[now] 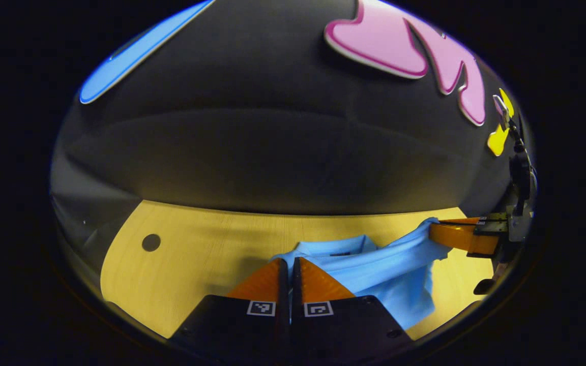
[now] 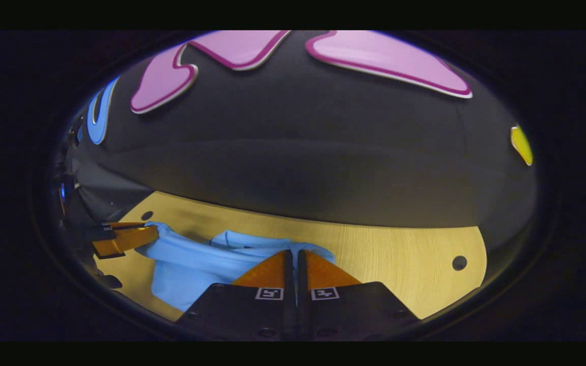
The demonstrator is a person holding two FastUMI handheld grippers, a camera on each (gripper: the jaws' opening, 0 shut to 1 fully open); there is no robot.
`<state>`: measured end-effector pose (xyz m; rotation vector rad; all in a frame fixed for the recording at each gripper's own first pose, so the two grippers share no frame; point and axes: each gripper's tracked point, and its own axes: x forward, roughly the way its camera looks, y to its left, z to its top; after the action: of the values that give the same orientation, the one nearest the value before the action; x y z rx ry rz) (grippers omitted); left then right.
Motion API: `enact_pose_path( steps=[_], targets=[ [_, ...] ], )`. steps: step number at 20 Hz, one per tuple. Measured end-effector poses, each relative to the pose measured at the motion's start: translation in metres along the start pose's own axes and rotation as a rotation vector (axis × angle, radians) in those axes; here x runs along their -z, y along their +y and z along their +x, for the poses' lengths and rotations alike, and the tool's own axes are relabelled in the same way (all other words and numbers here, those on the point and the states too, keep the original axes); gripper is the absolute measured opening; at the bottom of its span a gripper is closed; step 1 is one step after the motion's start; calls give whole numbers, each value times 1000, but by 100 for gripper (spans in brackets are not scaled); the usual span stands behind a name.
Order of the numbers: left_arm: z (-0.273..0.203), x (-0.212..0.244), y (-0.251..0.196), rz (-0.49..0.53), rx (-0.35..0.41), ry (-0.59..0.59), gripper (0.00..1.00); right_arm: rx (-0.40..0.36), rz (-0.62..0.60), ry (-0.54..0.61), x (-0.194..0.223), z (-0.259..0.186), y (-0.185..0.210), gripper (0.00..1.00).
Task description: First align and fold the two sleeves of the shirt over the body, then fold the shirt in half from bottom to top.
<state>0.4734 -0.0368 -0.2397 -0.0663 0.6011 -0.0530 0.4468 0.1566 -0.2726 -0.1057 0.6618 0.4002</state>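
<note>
In the left gripper view, the left claw [image 1: 290, 264] has its fingers pressed together on an edge of the light blue shirt [image 1: 374, 272], lifting it off the wooden bench [image 1: 196, 254]. The shirt stretches across to the right claw [image 1: 438, 231], whose fingers are likewise clamped on the cloth at the far side. In the right gripper view, the right claw [image 2: 294, 256] pinches the shirt [image 2: 191, 269] at its tips, and the fabric hangs between both claws above the bench [image 2: 400, 259], sagging toward it.
</note>
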Motion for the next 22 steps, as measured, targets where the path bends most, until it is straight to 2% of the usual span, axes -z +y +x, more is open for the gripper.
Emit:
enact_pose_path(
  steps=[2,3,4,5,7,8,9,10,11,13,14,18,22],
  targets=[
    [35,7,4,-12,3,-27,6,26,0,-15,7,23,-2,11],
    [48,6,7,-14,0,-55,6,34,6,-15,13,31,-3,0],
    [58,4,10,-10,-10,-82,1,37,12,-6,20,37,-7,6],
    [65,2,12,-5,-17,-102,6,41,17,5,26,39,-6,7],
    [72,5,22,11,-61,-107,9,72,-2,-1,29,37,-13,15],
    [69,10,25,17,-67,-98,22,70,5,-10,27,35,-13,20],
    [64,11,26,18,-74,-91,25,55,26,-27,24,28,-10,14],
    [57,6,30,15,-85,-113,28,39,56,-43,25,25,-7,35],
    [45,-1,26,1,-71,-143,40,33,88,-54,24,15,-4,56],
    [4,-18,14,-40,-20,-211,80,56,124,-90,22,-13,-8,98],
    [-13,-25,10,-48,-12,-237,100,71,118,-106,21,-29,-12,96],
    [-105,-47,6,-24,-18,-356,99,144,93,-199,6,-106,-12,98],
    [-211,-55,-8,-14,9,-447,99,178,102,-307,-13,-216,-2,98]
  ],
)
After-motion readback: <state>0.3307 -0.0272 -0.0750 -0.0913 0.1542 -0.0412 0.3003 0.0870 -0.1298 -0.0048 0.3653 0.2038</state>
